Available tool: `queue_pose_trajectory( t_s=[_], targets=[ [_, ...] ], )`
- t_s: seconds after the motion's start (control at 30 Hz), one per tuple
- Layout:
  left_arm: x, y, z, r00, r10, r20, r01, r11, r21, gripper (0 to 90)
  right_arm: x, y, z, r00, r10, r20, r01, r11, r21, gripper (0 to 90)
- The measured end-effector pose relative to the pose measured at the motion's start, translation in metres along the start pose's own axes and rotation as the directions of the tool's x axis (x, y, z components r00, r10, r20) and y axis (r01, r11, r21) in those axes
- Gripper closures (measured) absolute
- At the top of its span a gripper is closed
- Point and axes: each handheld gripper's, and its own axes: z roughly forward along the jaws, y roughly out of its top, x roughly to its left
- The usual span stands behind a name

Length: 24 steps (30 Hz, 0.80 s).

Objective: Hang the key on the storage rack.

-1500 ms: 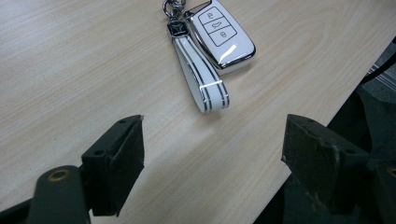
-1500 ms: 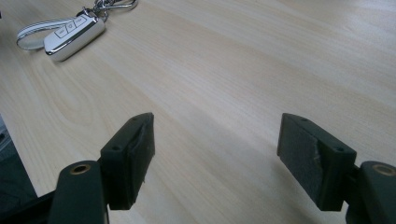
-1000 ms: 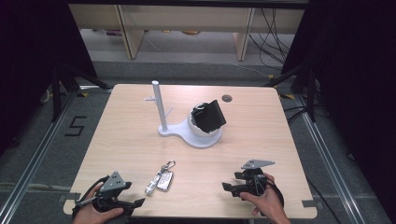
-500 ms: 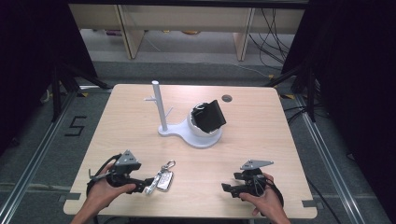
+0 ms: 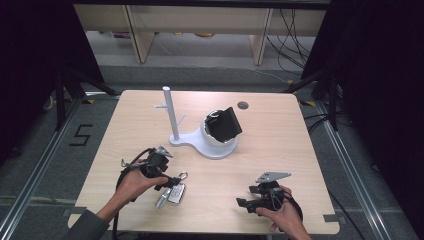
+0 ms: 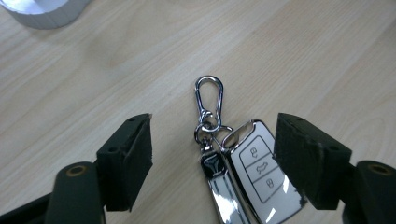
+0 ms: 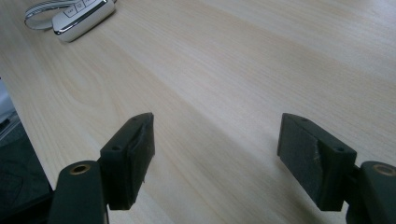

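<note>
Two car key fobs [image 6: 254, 175] on one carabiner clip [image 6: 208, 100] lie on the table [image 5: 280, 150] between the left gripper [image 5: 170, 183]'s wide jaws, which have just been closing, untouched. The fobs' lower ends are cut off. The right gripper [image 5: 242, 204] gapes empty. One white stand [image 5: 197, 142] carries one black item, hard to identify.

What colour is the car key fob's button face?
White, framed in shiny chrome; the car key fob shows best in the left gripper view.
</note>
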Motion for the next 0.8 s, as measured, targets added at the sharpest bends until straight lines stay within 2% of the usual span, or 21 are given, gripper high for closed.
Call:
queue_pose_trajectory(
  t_s=[0.03, 0.07, 0.13, 0.17, 0.3, 0.37, 0.43, 0.47, 0.5, 0.53, 0.6, 0.7, 0.77, 0.8],
  targets=[
    [0.0, 0.003, 0.003, 1.0, 0.006, -0.002, -0.006, 1.0, 0.006, 29.0, 0.0, 0.0, -0.002, 0.9999, 0.0, -0.01, 0.0, 1.0, 0.026, 28.4],
    [0.0, 0.006, 0.006, 1.0, 0.002, -0.003, -0.002, 0.9999, 0.012, 29.1, -0.001, 0.001, -0.002, 0.9997, -0.023, -0.001, 0.023, 0.999, 0.026, 28.3],
    [-0.001, 0.011, 0.012, 0.9999, -0.015, -0.002, 0.015, 0.9996, 0.022, 29.1, 0.001, 0.001, -0.001, 1.0, -0.007, 0.003, 0.007, 1.0, 0.013, 28.4],
    [-0.002, 0.013, 0.015, 0.9998, -0.02, -0.006, 0.02, 0.9994, 0.028, 29.1, 0.0, 0.001, -0.001, 0.9997, -0.026, 0.004, 0.026, 1.0, 0.01, 28.4],
    [-0.005, 0.017, 0.025, 0.9988, -0.048, -0.012, 0.049, 0.9974, 0.054, 29.0, 0.0, 0.001, -0.001, 0.9997, -0.025, 0.003, 0.025, 1.0, 0.012, 28.4],
    [-0.007, 0.019, 0.028, 0.9986, -0.051, -0.013, 0.051, 0.9962, 0.07, 29.0, 0.0, 0.001, -0.002, 0.9992, -0.041, -0.003, 0.041, 0.999, 0.021, 28.4],
    [-0.008, 0.02, 0.032, 0.9984, -0.053, -0.019, 0.054, 0.9955, 0.078, 29.0, 0.003, -0.001, 0.003, 0.9999, -0.013, -0.007, 0.013, 0.999, -0.029, 28.4],
    [-0.009, 0.02, 0.033, 0.9985, -0.052, -0.014, 0.053, 0.9946, 0.089, 29.0, 0.002, 0.001, -0.001, 0.9995, -0.03, -0.008, 0.031, 0.999, 0.028, 28.4],
    [-0.01, 0.02, 0.035, 0.998, -0.062, -0.009, 0.063, 0.9939, 0.091, 29.0, 0.003, 0.001, -0.001, 0.9995, -0.03, -0.008, 0.03, 0.999, 0.028, 28.4],
    [-0.009, 0.02, 0.036, 0.9992, -0.037, -0.016, 0.039, 0.9932, 0.11, 29.1, 0.002, 0.001, -0.001, 0.9988, -0.048, -0.012, 0.049, 0.998, 0.029, 28.4],
    [-0.009, 0.019, 0.038, 0.9993, -0.03, -0.021, 0.033, 0.9913, 0.128, 30.0, 0.003, 0.001, -0.001, 0.9989, -0.046, -0.011, 0.047, 0.998, 0.033, 28.4],
    [-0.01, 0.019, 0.039, 0.9991, -0.04, -0.018, 0.042, 0.9888, 0.143, 31.9, 0.003, 0.001, 0.0, 0.9987, -0.05, -0.011, 0.05, 0.999, 0.023, 28.4],
    [-0.01, 0.019, 0.04, 0.9997, -0.025, -0.006, 0.026, 0.986, 0.165, 34.8, 0.003, 0.001, -0.001, 0.9983, -0.055, -0.018, 0.056, 0.998, 0.031, 28.4],
    [-0.011, 0.018, 0.04, 0.9994, -0.032, -0.009, 0.033, 0.9845, 0.172, 35.4, 0.003, 0.001, 0.0, 0.9986, -0.05, -0.016, 0.051, 0.998, 0.025, 28.4]
  ],
)
